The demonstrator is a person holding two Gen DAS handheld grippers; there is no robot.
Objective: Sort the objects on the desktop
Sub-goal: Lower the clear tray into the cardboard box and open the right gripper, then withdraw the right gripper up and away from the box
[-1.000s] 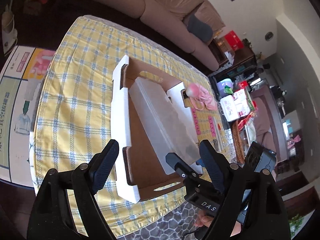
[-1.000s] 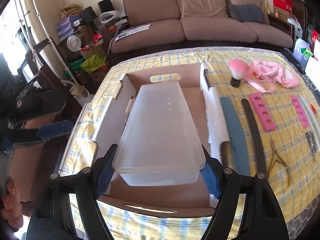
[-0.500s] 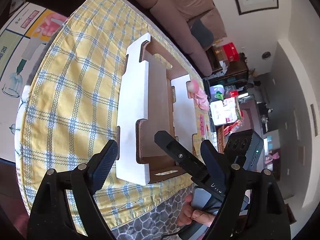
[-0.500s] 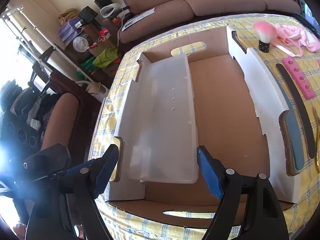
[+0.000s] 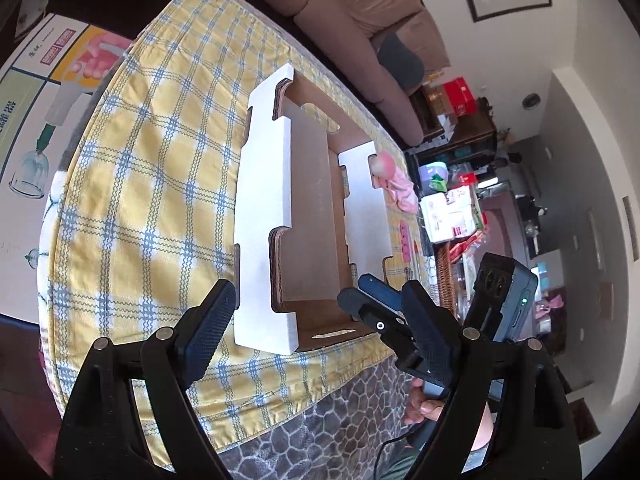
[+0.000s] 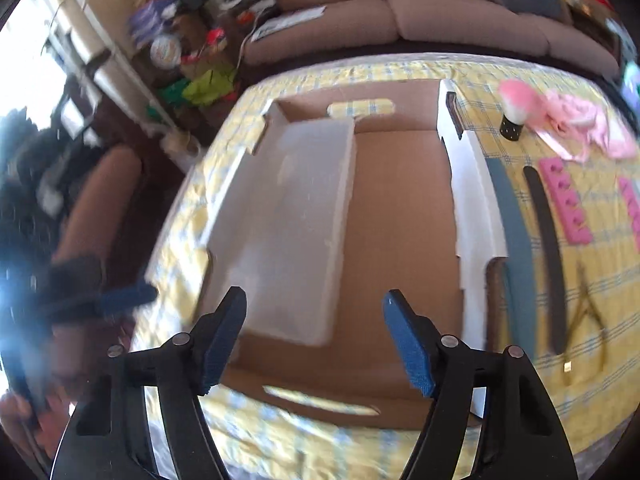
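1. One cardboard box (image 6: 400, 248) on the checked tablecloth (image 5: 152, 184) holds a clear plastic tray (image 6: 288, 224) against its left wall, long axis running along the box's length.
2. Right of the box lie two nail files (image 6: 516, 248), pink toe separators (image 6: 564, 204) and nippers (image 6: 584, 320), lengthwise.
3. Right gripper (image 6: 314, 336) and left gripper (image 5: 320, 332): jaws apart, empty.
4. The right view is blurred.

Both grippers are black plastic frames with silver rivets at the finger pivots. The left gripper (image 5: 316, 320) has dark textured pads; the right gripper (image 6: 314, 336) has blue textured pads (image 6: 408, 350). Bare-skinned fingers (image 5: 420, 404) wrap a dark handle trailing a thin black cable.
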